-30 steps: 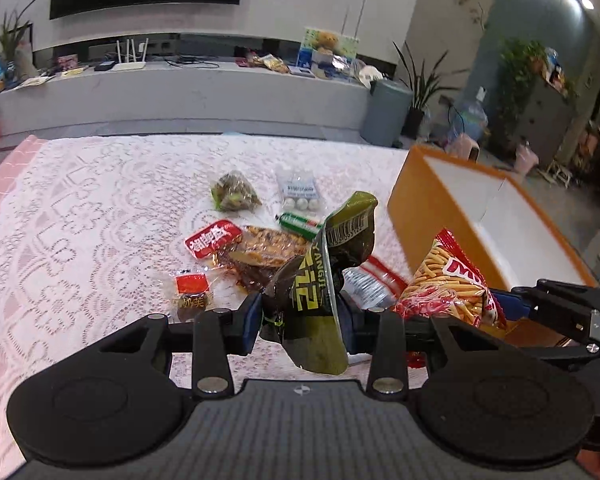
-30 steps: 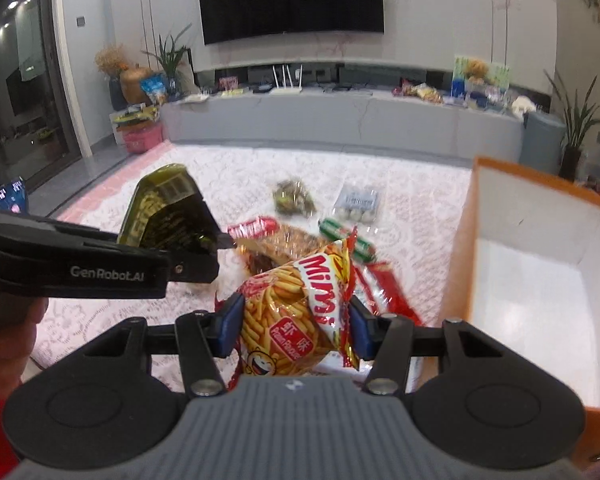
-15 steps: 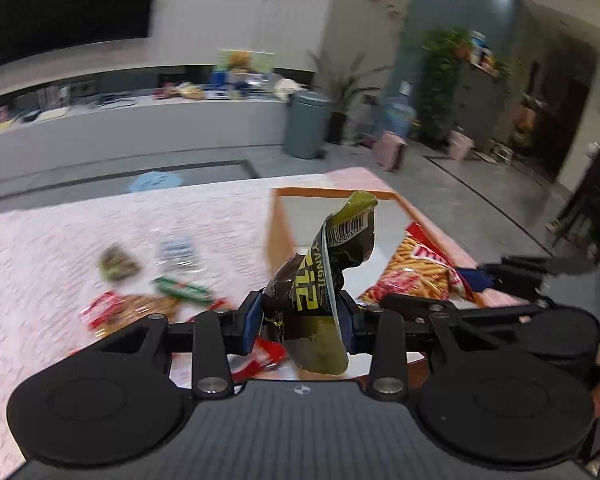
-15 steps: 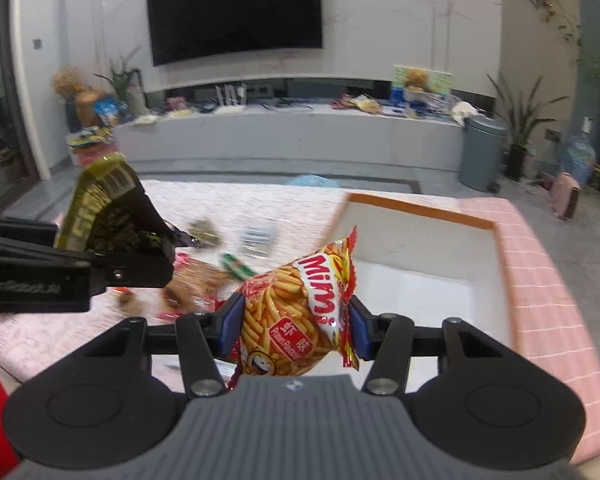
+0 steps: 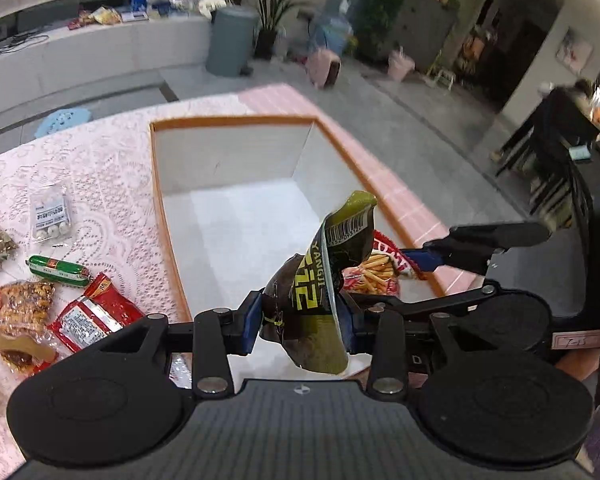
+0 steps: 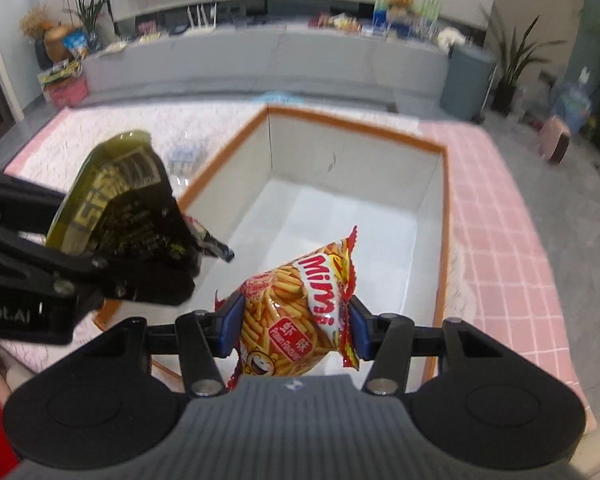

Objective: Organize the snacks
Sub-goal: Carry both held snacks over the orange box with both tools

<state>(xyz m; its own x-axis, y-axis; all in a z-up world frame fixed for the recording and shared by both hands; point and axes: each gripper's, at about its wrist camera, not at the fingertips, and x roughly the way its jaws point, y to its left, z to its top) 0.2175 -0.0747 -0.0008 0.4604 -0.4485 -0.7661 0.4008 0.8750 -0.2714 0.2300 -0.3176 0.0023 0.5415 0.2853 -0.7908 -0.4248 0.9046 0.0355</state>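
A dark green snack packet (image 5: 324,280) is clamped between the closed-in fingers of the left gripper (image 5: 302,322), above the orange-rimmed box (image 5: 168,216). A red Mimi packet (image 6: 296,320) is pinched by the right gripper (image 6: 292,326) over the box's near edge.

**Lighting and image quality, both wrist views**

Soft indoor light is seen throughout; the box (image 6: 352,216) floor is rendered brightest, nearly washed out. Strong fisheye curvature is shown at the edges, with darkened corners. Motion blur is noted in the background of both views, while the held packets are kept fairly sharp.
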